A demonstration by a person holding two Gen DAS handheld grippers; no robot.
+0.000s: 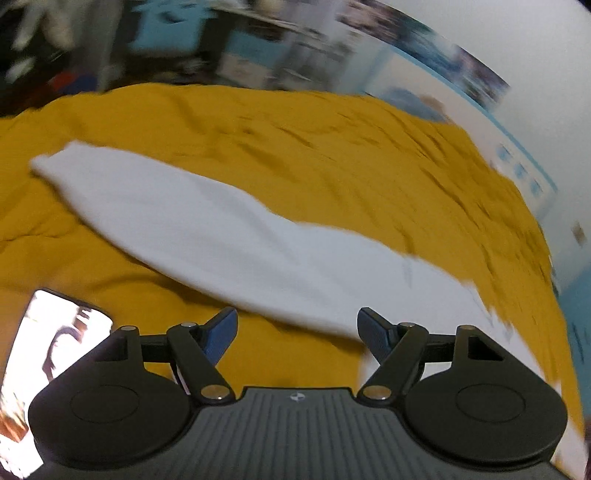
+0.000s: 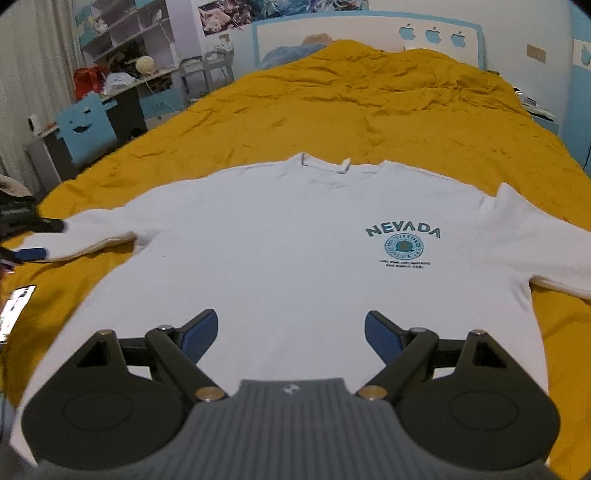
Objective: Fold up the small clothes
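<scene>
A white long-sleeved shirt (image 2: 295, 251) with a teal "NEVADA" print (image 2: 403, 232) lies flat, front up, on a mustard-yellow bed cover (image 2: 351, 110). Its collar points away from me. My right gripper (image 2: 291, 334) is open and empty, hovering over the shirt's lower hem. My left gripper (image 1: 297, 332) is open and empty above the shirt's left sleeve (image 1: 192, 229), which stretches out across the cover. The left gripper also shows at the left edge of the right wrist view (image 2: 33, 240), beside the sleeve cuff. The left wrist view is blurred.
A lit phone (image 1: 48, 369) lies on the cover at the near left; it also shows in the right wrist view (image 2: 14, 310). A desk with a blue chair (image 2: 86, 127) and shelves stand left of the bed. A headboard with apple cut-outs (image 2: 432, 35) is at the far end.
</scene>
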